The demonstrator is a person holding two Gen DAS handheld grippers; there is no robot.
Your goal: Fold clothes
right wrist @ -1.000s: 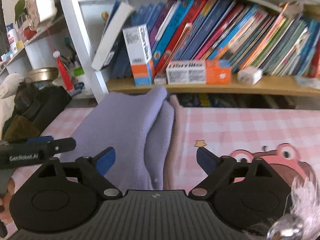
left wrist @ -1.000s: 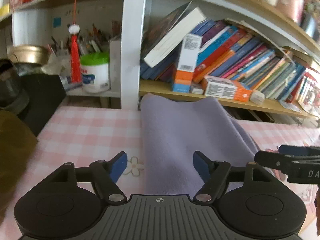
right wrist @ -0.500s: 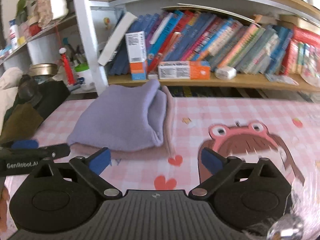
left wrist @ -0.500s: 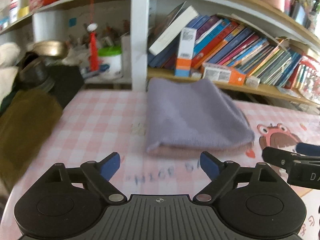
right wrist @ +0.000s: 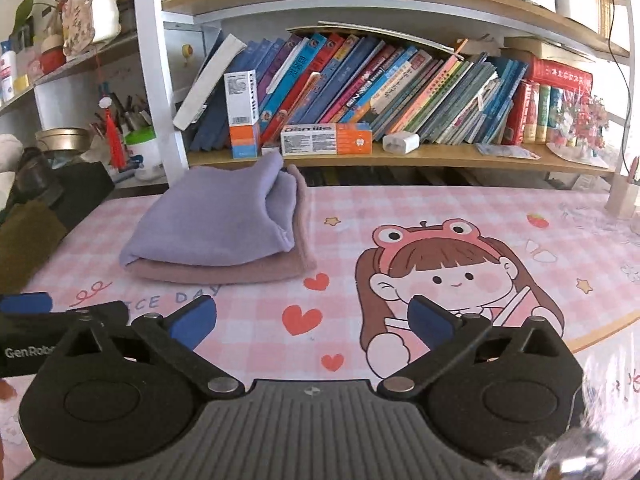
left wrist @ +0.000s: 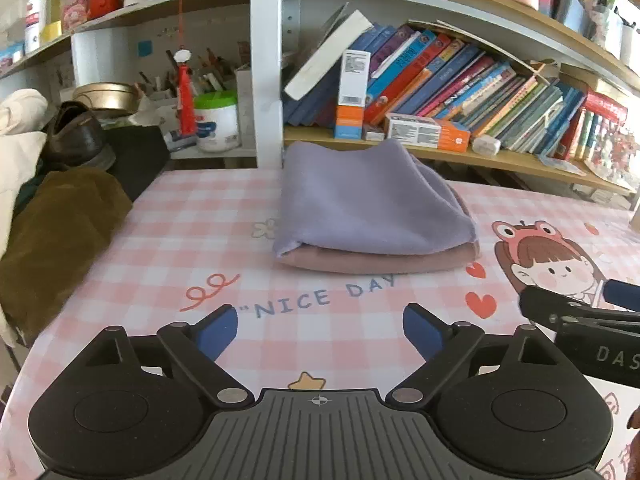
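Note:
A folded lilac garment (left wrist: 372, 204) (right wrist: 216, 220) rests on top of a folded dusty-pink garment (left wrist: 376, 262) (right wrist: 224, 270) at the far side of the pink checked table (left wrist: 192, 240) (right wrist: 400, 208), just in front of the bookshelf. My left gripper (left wrist: 320, 330) hovers over the table's near part, well short of the stack. Its jaws are opening and nothing lies between them. My right gripper (right wrist: 312, 318) is to the right of the stack over the cartoon girl print, jaws opening too, holding nothing.
A brown garment (left wrist: 56, 240) and other clothes are piled at the table's left edge, beside a dark shoe (left wrist: 76, 136). A bookshelf (right wrist: 400, 92) packed with books runs along the back. A white upright post (left wrist: 266, 64) stands behind the stack.
Both grippers have drawn back from the lilac garment toward the near side of the table and spread their jaws wider. The folded stack now lies free, farther away in both views.

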